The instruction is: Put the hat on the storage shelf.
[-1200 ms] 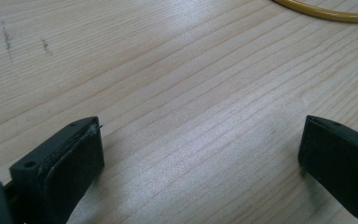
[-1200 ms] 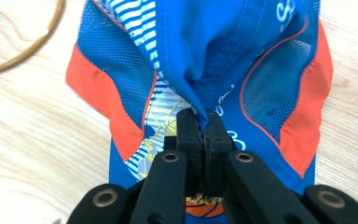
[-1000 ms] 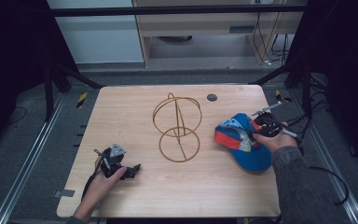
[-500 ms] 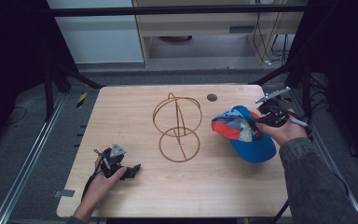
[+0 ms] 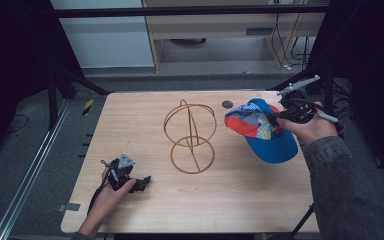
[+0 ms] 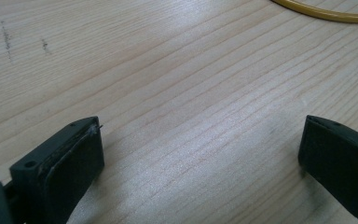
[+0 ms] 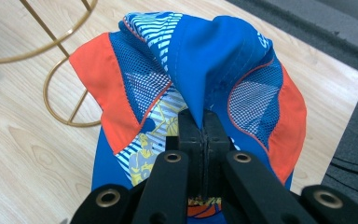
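Over wooden table (image 5: 145,120), right gripper (image 7: 203,122) pinches cap (image 7: 214,60).

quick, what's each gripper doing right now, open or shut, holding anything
Left gripper: open, holding nothing, low over the table.
Right gripper: shut on the cap, pinching a fold of its blue fabric.

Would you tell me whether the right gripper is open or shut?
Shut: the right gripper has its jaws pressed together on a fold of the cap.
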### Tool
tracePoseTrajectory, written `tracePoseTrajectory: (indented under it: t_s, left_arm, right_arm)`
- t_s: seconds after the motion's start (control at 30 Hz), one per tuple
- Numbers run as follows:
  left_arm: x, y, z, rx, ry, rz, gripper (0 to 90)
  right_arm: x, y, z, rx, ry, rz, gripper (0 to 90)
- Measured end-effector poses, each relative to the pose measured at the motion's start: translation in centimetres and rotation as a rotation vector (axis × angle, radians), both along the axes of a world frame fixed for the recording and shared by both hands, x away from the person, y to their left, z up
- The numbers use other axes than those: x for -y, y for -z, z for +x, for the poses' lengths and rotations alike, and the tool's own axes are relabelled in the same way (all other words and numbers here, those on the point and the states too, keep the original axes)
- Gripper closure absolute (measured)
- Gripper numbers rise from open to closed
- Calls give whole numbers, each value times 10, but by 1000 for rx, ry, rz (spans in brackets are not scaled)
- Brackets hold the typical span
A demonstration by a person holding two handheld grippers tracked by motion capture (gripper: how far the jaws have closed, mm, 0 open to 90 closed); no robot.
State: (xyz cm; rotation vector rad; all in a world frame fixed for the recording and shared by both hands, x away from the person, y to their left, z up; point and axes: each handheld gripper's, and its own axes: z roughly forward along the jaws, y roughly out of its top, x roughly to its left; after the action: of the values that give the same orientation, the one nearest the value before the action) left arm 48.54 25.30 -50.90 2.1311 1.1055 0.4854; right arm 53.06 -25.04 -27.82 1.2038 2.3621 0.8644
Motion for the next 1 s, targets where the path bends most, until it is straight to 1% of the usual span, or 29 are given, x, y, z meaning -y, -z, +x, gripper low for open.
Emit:
tracePoseTrajectory:
  t_s: [0.03,0.07,0.1,0.17,0.23,0.3,0.37,0.47,0.5,0.53,0.57,0.63,0.83,0.9,0.93,1.0]
  left_arm:
    - [0,0,0,-1,1,0,0]
    - [0,0,0,0,2,1,0]
    - [0,0,0,-1,2,0,0]
    - [0,0,0,-1,2,0,0]
    - [0,0,0,-3,1,1,0]
    - [0,0,0,-3,1,2,0]
    - [0,0,0,-3,1,2,0]
    - [0,0,0,-4,1,2,0]
    - [0,0,0,-4,1,2,0]
    - [0,0,0,-4,1,2,0]
    - [0,0,0,-4,3,2,0]
    - [0,0,0,-4,1,2,0]
    - [0,0,0,-4,1,1,0]
    - [0,0,0,-4,1,1,0]
    - [0,0,0,-4,1,1,0]
    - [0,0,0,-4,1,1,0]
  right_arm:
    - [0,-2,0,4,0,-1,895]
    - [-1,-7,-2,19,-5,3,896]
    - [-1,-7,-2,19,-5,3,896]
    - [-1,-12,-3,29,-6,3,896]
    - [-1,-19,-5,43,-5,12,896]
    - [-2,-22,-7,55,-3,19,896]
    - [-2,-28,-9,76,-10,30,896]
    - [-3,-32,-11,86,-12,34,896]
    - [-3,-38,-13,100,-16,44,896]
    - [-3,-38,-13,100,-16,44,896]
    - [-2,-43,-15,113,-17,43,896]
    - [-1,-47,-17,124,-15,51,896]
    - [0,-56,-18,144,-7,57,896]
    - [-2,-62,-18,158,-5,64,896]
    - [-2,-62,-18,158,-5,64,896]
    - [-5,-69,-18,176,-12,67,896]
